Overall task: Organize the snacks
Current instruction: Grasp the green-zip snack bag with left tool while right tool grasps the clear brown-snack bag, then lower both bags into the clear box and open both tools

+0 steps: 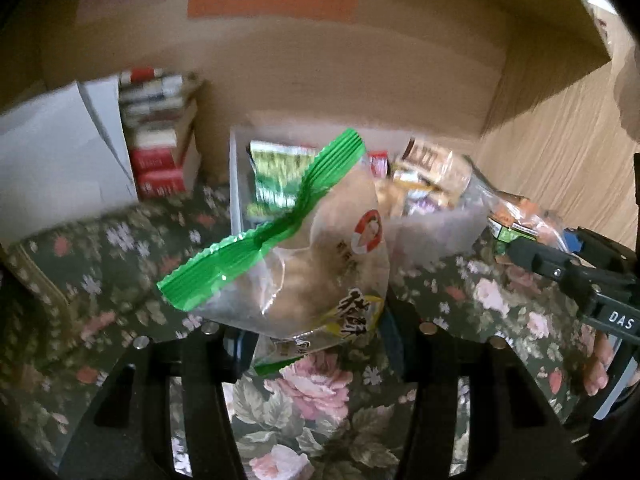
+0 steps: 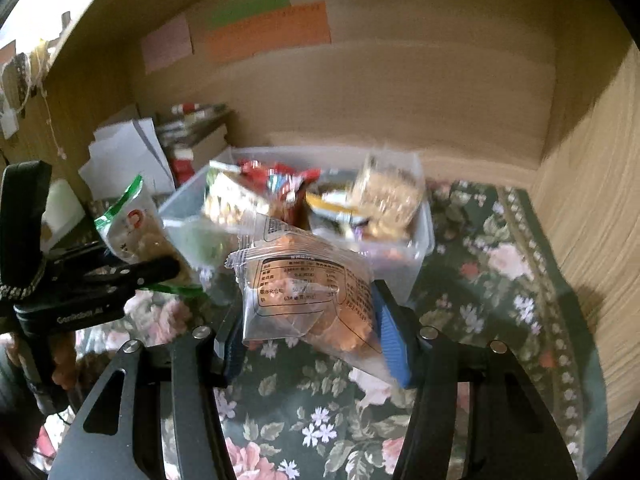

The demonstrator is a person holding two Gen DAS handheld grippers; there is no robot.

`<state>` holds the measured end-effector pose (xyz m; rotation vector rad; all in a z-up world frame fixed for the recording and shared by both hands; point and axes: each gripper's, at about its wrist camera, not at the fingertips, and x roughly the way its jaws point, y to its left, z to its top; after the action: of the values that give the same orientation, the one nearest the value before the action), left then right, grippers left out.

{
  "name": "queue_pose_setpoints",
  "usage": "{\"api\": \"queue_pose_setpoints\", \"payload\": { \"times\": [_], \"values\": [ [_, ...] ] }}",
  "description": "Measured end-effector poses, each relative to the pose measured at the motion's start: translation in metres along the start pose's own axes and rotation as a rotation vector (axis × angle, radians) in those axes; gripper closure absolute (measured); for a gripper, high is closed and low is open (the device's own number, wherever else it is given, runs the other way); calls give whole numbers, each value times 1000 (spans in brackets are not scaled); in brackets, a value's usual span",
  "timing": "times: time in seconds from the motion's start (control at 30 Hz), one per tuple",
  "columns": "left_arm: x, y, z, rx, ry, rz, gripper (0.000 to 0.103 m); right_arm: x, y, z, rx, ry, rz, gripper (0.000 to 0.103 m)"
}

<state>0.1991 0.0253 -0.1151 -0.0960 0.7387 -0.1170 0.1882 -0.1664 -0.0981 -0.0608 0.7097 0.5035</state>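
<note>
My left gripper [image 1: 316, 340] is shut on a clear snack packet with green sealed ends [image 1: 304, 264], lifted above the floral cloth. The same packet [image 2: 132, 224] and the left gripper [image 2: 152, 272] appear at the left of the right wrist view. My right gripper [image 2: 312, 340] is shut on a clear packet of orange-brown snack [image 2: 304, 292] with a printed nutrition table. That packet [image 1: 520, 220] and the right gripper [image 1: 560, 264] show at the right edge of the left wrist view. Behind both stands a clear plastic bin [image 2: 416, 248] holding several snack packets.
A floral cloth [image 2: 480, 280] covers the surface inside a wooden alcove. White folded boxes [image 2: 128, 152] and a stack of books [image 1: 156, 140] stand at the back left. Coloured paper notes [image 2: 268, 28] hang on the back wall. A wooden side wall [image 2: 592, 200] rises on the right.
</note>
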Motion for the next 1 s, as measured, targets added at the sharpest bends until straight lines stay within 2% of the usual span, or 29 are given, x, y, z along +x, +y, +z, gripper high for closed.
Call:
{"api": "queue_pose_setpoints", "payload": {
  "times": [0.37, 0.57, 0.77, 1.0],
  "values": [
    [-36, -10, 51, 47, -164, 8, 50, -10, 3, 35, -5, -103, 0, 50],
    [-33, -10, 76, 37, -195, 5, 50, -3, 4, 61, -14, -146, -8, 50],
    [-8, -4, 95, 19, -170, -4, 50, 15, 5, 84, -20, -152, -21, 50],
    [32, -1, 102, 9, -96, -13, 50, 53, 1, 95, -18, -87, -24, 50]
  ]
}}
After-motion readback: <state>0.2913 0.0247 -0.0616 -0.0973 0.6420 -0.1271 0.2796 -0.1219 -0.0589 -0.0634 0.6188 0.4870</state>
